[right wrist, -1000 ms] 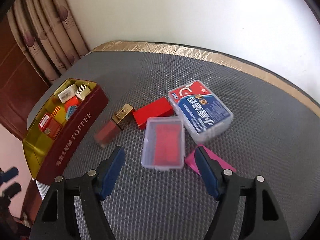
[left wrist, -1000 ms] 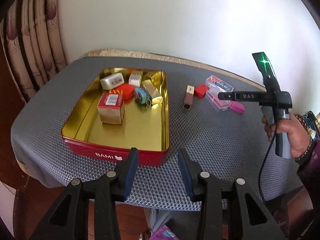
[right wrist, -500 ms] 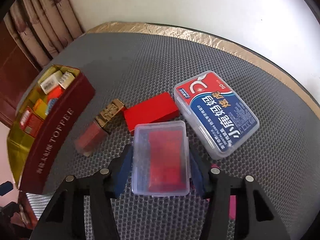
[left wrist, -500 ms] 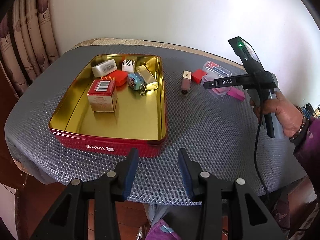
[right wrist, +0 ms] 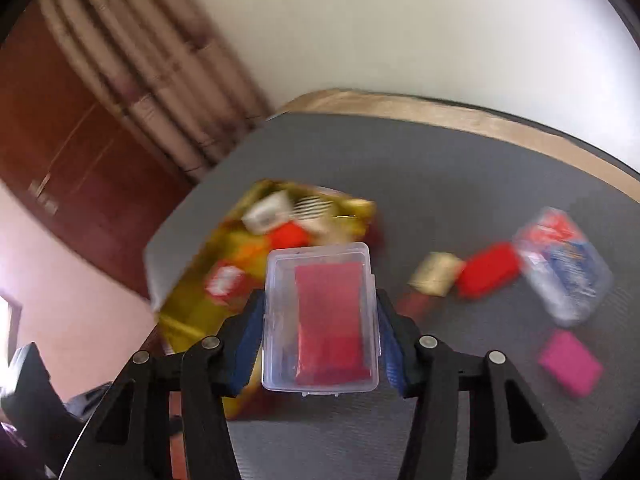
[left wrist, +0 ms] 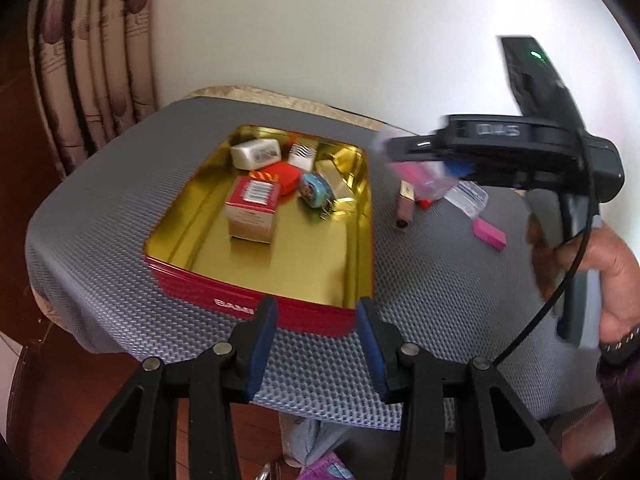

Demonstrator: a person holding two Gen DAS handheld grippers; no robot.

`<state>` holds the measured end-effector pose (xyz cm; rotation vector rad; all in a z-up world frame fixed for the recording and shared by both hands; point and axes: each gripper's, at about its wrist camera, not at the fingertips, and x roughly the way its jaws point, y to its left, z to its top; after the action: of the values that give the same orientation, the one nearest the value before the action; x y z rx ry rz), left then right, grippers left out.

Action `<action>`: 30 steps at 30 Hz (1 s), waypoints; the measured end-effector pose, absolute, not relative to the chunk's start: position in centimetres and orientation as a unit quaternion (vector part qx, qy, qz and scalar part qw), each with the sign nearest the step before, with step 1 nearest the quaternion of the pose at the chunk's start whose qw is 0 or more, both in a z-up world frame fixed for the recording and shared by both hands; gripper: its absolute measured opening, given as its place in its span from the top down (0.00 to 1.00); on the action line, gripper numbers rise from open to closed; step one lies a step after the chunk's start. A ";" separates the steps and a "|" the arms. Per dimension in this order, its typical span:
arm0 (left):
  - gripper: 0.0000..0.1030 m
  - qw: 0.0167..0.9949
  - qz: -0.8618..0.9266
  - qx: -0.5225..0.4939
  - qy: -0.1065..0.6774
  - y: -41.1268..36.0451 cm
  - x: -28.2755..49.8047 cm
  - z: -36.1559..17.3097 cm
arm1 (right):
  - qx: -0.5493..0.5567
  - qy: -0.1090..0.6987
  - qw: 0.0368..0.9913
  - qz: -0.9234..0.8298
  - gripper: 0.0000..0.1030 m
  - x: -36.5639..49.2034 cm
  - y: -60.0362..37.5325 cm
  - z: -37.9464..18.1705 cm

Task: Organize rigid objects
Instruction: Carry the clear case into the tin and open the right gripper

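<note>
My right gripper [right wrist: 320, 320] is shut on a clear plastic case with red cards [right wrist: 322, 316] and holds it above the table, between the loose items and the red tin with gold inside [right wrist: 188, 304]. In the left wrist view the case [left wrist: 416, 172] shows blurred at that gripper's tip, just right of the tin [left wrist: 264, 264]. The tin holds several small boxes. My left gripper [left wrist: 316, 344] is open and empty, at the tin's near edge. A lipstick [left wrist: 404, 206], a red block [right wrist: 490, 274], a clear blue-and-red labelled box [right wrist: 564, 268] and a pink block [right wrist: 570, 362] lie on the grey mat.
The table [left wrist: 420, 280] is round with a grey mesh mat and a gold rim. A curtain [left wrist: 88, 60] hangs at the back left, with a white wall behind. A hand [left wrist: 592, 264] holds the right gripper's handle at the right.
My right gripper closed on the clear case, lifted it off the mat and swung left toward the tin. The left gripper has stayed open near the tin's near edge.
</note>
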<state>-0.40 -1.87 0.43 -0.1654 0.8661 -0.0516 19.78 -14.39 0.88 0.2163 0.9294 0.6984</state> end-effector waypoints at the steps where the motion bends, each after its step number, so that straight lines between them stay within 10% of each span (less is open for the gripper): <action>1: 0.60 0.906 -0.019 -0.084 0.414 -1.5 -0.5 0.6 | 0.094 0.440 0.829 0.330 0.52 19.8 -13.3 0.8; 17: 0.60 0.897 0.004 -0.112 0.427 0.9 0.2 0.4 | 0.080 0.470 0.817 0.325 0.50 21.4 -6.6 -2.7; 30: 0.60 0.898 0.002 -0.090 0.432 -0.3 -0.1 -0.3 | 0.062 0.410 0.878 0.239 0.36 13.0 -21.9 -3.5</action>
<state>-0.15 -0.35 -0.28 -0.1861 0.8942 0.0034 12.98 -21.89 -3.48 0.1291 0.8555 0.4978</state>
